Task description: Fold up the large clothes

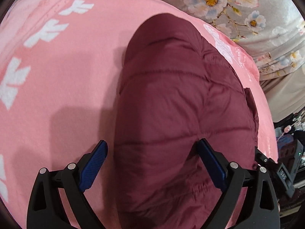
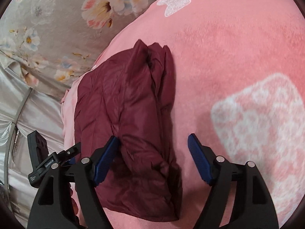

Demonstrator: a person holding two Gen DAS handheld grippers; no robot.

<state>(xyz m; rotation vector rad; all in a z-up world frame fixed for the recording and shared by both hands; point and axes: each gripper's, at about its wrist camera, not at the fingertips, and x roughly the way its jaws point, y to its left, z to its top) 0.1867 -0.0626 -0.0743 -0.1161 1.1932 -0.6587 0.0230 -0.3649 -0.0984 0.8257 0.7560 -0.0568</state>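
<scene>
Because the maroon quilted puffer jacket (image 1: 177,105) already lay folded into a compact bundle on the pink fleece blanket (image 1: 66,80), neither tool had anything left to hold. In the left wrist view, starting at nine o'clock, white leaf prints ran along the blanket; the jacket filled the centre, and toward one o'clock the grey floral bedsheet (image 1: 247,5) showed beyond the blanket's edge. The left gripper (image 1: 152,164) stood wide open over the jacket's near end, its blue pads clear of the fabric, gripping nothing. In the right wrist view the bedsheet sat at ten o'clock, the jacket (image 2: 124,105) lay centre-left with its stacked edges pointing to twelve, and bare blanket stretched to three o'clock. The right gripper (image 2: 153,160) was likewise spread open and empty, which I judged a release after the final fold.
</scene>
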